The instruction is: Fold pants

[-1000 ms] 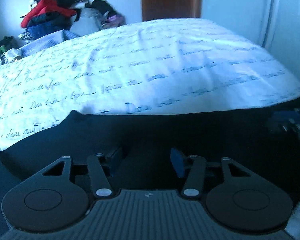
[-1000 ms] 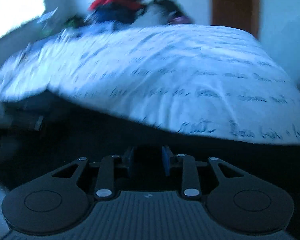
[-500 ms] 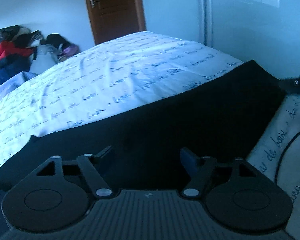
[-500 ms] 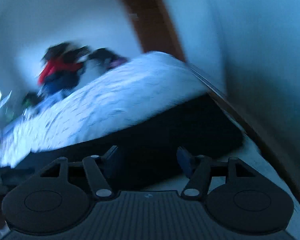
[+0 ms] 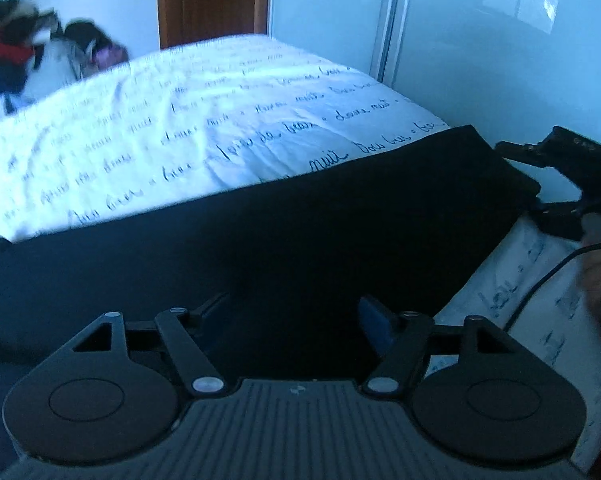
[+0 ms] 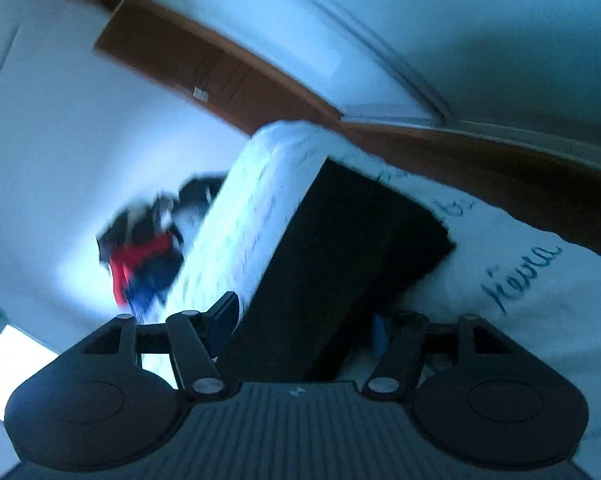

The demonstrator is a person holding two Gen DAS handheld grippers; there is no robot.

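Note:
The black pants (image 5: 300,240) lie flat across the near edge of a bed with a white, script-printed sheet (image 5: 204,128). My left gripper (image 5: 296,312) is open just above the dark cloth, nothing between its fingers. The right gripper (image 5: 556,176) shows at the far right of the left wrist view, at the pants' right end. In the right wrist view, rolled hard to one side, the right gripper (image 6: 304,320) is open with its fingers astride the pants (image 6: 340,256), not closed on them.
A pile of red, blue and dark clothes (image 5: 16,52) sits at the far left of the bed. A brown door (image 5: 212,0) and white wardrobe panels (image 5: 480,40) stand behind. A printed pillow (image 6: 520,280) lies beside the pants.
Both grippers have opened wider over the last second. The left view has swung right along the pants. The right gripper has rolled sideways and moved to the pants' end by the pillow.

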